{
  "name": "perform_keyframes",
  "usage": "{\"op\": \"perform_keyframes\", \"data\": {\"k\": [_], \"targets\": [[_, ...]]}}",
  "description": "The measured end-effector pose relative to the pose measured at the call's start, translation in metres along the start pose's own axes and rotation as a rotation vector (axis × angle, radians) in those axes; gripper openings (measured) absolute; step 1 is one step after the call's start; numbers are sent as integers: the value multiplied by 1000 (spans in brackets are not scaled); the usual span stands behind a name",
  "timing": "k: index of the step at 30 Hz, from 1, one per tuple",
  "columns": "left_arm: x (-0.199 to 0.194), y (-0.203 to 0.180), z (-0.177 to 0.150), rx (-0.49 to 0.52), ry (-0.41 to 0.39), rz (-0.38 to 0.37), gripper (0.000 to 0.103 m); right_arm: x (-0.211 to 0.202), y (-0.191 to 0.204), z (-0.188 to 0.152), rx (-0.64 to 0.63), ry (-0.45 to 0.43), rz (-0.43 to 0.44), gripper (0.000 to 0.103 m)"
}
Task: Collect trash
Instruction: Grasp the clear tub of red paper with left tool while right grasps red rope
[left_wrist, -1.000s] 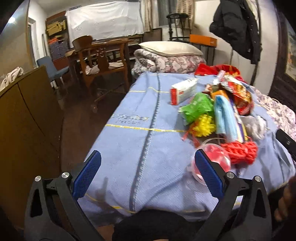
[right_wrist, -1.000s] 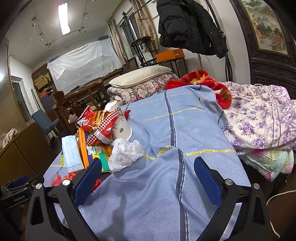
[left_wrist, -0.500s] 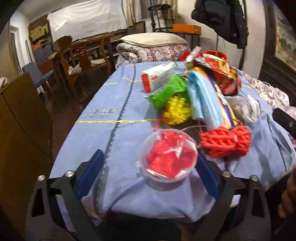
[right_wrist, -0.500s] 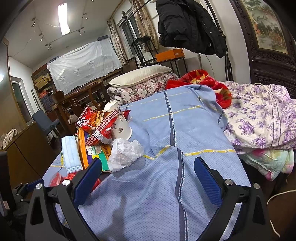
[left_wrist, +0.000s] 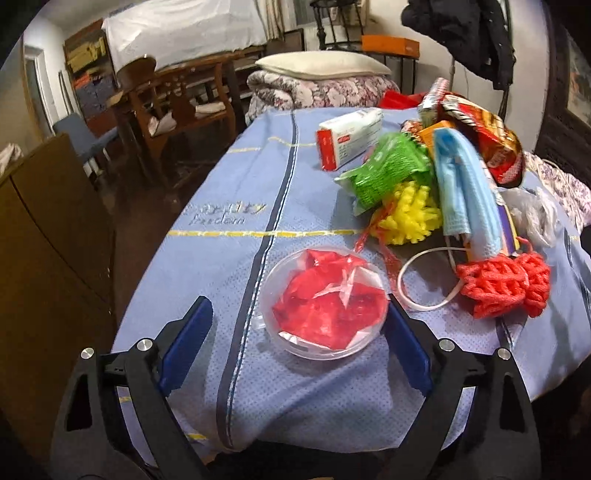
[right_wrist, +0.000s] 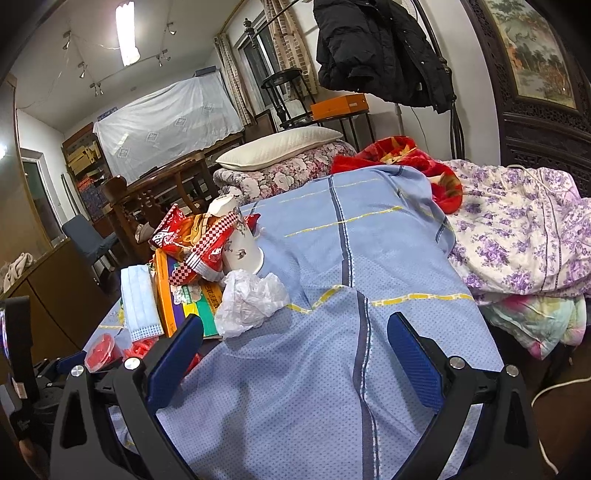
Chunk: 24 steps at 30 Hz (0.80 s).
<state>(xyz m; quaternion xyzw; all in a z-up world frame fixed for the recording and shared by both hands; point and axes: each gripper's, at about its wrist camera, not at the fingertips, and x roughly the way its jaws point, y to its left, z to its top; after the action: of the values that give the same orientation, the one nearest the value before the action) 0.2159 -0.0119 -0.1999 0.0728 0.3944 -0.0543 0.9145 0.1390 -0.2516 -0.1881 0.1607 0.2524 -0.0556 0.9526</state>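
- Two grippers hover over a blue blanket (left_wrist: 295, 177) strewn with trash.
- Left gripper (left_wrist: 297, 341): jaws wide, straddling a clear plastic cup (left_wrist: 324, 302) of red scraps; right pad beside its rim, left pad apart.
- Right gripper (right_wrist: 295, 360): jaws wide, holding nothing, over bare blanket beside a crumpled white bag (right_wrist: 249, 301).

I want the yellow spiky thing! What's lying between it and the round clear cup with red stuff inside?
A thin red plastic strip lies on the blue cloth between the yellow spiky thing and the round clear cup, seen in the left wrist view.
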Motion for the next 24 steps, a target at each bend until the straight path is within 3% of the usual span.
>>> {"op": "perform_keyframes", "data": {"k": [4,16,19,24], "targets": [[7,17,2,-96,42,-41,96,2,5,0,-15,3,-14,97],[5,15,1,-81,42,-35,96,38,22,24,-14,69,31,85],[4,14,0,-83,39,-28,96,29,26,19,-26,48,108,84],[3,18,0,-100,37,-27,96,6,55,-7,-189,57,176,85]]}}
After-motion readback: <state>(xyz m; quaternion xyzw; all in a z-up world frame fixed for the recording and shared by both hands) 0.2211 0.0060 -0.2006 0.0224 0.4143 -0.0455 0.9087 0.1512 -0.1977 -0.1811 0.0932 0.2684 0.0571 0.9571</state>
